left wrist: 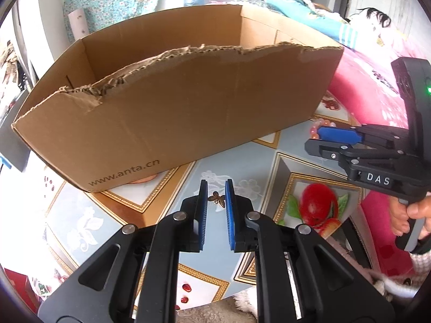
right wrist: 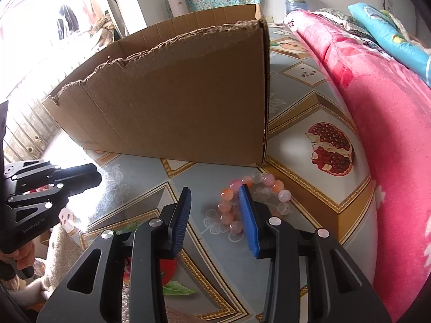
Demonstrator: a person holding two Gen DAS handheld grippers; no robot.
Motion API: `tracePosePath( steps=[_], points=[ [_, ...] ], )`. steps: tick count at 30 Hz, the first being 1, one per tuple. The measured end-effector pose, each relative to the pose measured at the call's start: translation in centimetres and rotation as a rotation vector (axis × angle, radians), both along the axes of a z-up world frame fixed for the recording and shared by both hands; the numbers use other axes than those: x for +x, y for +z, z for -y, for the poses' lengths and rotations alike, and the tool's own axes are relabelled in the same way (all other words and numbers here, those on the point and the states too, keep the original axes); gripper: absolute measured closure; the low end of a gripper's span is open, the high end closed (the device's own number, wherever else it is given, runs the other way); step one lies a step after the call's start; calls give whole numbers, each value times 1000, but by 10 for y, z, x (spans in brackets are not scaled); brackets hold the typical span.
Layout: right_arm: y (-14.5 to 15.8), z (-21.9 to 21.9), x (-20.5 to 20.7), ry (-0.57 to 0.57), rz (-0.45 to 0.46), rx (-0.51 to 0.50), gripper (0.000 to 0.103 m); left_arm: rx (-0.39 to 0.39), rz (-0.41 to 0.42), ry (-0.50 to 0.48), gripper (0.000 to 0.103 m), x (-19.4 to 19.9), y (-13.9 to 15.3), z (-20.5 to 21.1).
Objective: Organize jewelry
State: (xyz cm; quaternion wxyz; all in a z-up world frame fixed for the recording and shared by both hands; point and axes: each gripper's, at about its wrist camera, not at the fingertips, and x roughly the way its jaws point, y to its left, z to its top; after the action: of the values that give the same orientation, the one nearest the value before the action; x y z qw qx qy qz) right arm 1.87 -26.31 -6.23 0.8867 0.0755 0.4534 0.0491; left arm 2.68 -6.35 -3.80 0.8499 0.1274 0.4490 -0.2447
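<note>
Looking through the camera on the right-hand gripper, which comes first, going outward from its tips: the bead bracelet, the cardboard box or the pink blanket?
From the right gripper:
1. Bead bracelet, on the table, around its right fingertip.
2. Cardboard box, straight ahead, beyond the bracelet.
3. Pink blanket, off to the right; its order against the box is too close to call.

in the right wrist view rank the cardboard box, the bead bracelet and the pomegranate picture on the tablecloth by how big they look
1. cardboard box, by far the largest.
2 and 3. bead bracelet and pomegranate picture look about alike; the bracelet is partly hidden behind the right gripper and nearer the camera, so I won't rank them.
</note>
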Motion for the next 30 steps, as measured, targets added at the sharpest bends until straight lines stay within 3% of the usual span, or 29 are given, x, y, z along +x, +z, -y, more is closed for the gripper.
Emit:
tracePosePath(
  steps=[4, 7, 17, 30],
  points=[
    [1, -3, 1, -26, -12, -45, 86, 2, -17, 24, 91, 2, -3, 0],
    [1, -1, 2, -32, -24, -15, 92, 9, -6, 31, 91, 2, -2, 0],
    [1, -15, 1, -4, -44, 64, 93, 9, -2, 38, 91, 0, -2, 1],
    [0, -22, 1, -14, -41, 50, 93, 1, -9, 51, 91, 2, -5, -3]
  ],
)
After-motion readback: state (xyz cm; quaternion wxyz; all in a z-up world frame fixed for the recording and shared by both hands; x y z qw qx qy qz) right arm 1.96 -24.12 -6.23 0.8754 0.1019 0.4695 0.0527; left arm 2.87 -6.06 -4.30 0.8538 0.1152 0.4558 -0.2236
